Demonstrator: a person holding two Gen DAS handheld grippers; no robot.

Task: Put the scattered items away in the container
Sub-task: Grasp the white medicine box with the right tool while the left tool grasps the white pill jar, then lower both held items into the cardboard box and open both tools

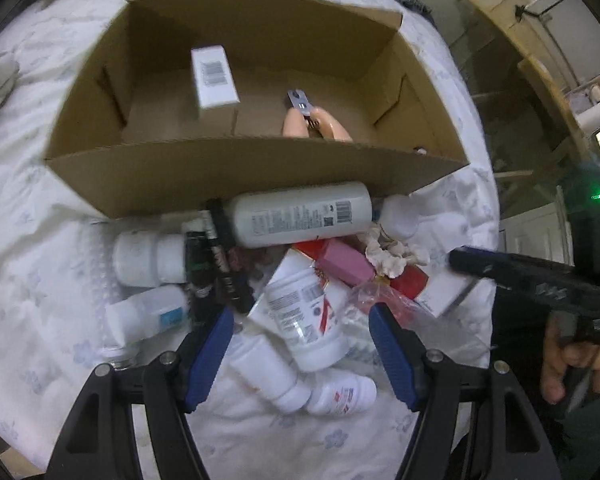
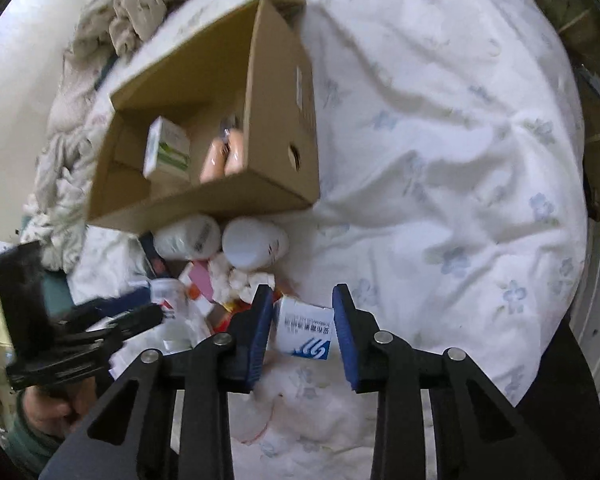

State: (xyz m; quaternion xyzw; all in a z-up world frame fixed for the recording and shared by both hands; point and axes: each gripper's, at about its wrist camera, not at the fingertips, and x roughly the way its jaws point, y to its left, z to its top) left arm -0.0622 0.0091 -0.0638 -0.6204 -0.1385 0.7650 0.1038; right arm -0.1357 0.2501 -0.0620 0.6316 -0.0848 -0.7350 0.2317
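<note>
Blue-padded right claw [image 2: 302, 330] straddles a small white carton [image 2: 304, 334], pads not visibly pressing. Left claw [image 1: 302, 320] gapes empty over a white bottle [image 1: 304, 320].

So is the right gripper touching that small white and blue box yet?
Cannot tell. In the right wrist view the white and blue box sits between the right gripper fingers; one looks against it, the other shows a slight gap.

The cardboard box [image 1: 256, 176] stands open at the top, its floor mostly bare between a white carton [image 1: 214, 76] at the left and a peach-coloured item [image 1: 318, 126] near the front wall — the widest free way in is from above. Just in front of that wall the bedspread [image 2: 440, 160] is crowded: a long white bottle [image 1: 300, 216] lies against the cardboard, with tubs, cartons and dark tubes touching one another. To the box's right in the right wrist view the bedspread lies bare — open passage there.
</note>
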